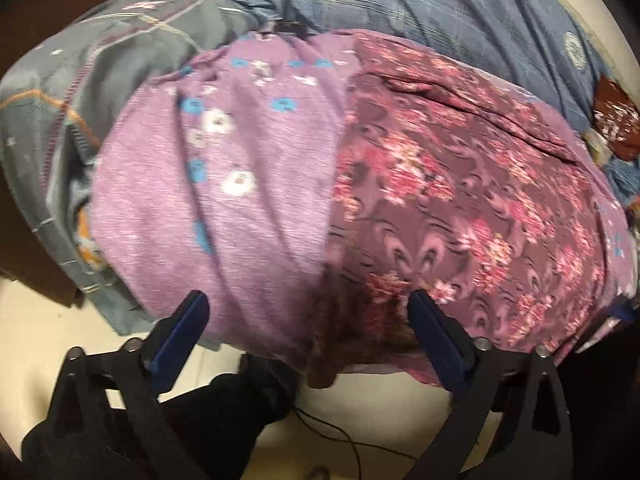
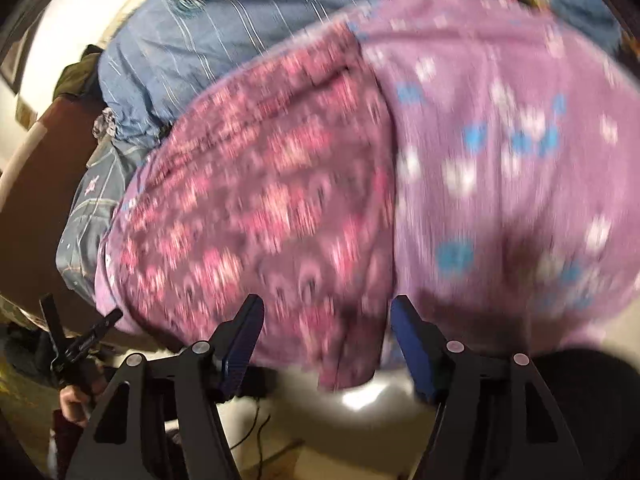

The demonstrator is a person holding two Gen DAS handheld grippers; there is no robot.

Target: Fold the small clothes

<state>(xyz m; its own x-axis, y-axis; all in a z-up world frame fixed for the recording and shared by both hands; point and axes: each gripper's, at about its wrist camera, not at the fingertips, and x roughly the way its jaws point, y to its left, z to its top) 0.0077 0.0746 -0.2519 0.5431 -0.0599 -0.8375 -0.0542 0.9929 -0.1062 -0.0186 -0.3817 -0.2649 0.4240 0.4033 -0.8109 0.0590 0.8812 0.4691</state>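
Note:
A small purple garment lies spread over a pile of clothes. One part is lilac with blue and white flowers (image 1: 240, 184), the other is maroon with pink flowers (image 1: 460, 200). My left gripper (image 1: 308, 308) is open, its fingers apart over the garment's near edge, holding nothing. In the right wrist view, which is blurred by motion, the maroon part (image 2: 260, 208) is on the left and the lilac part (image 2: 500, 168) on the right. My right gripper (image 2: 326, 312) is open just above the near hem, with nothing in it.
A grey patterned cloth (image 1: 80, 120) lies left of the garment, and a blue checked cloth (image 1: 440, 4) lies behind it. The pale floor (image 1: 360, 420) with a thin cable is below. The left gripper (image 2: 80, 340) shows at the right wrist view's lower left.

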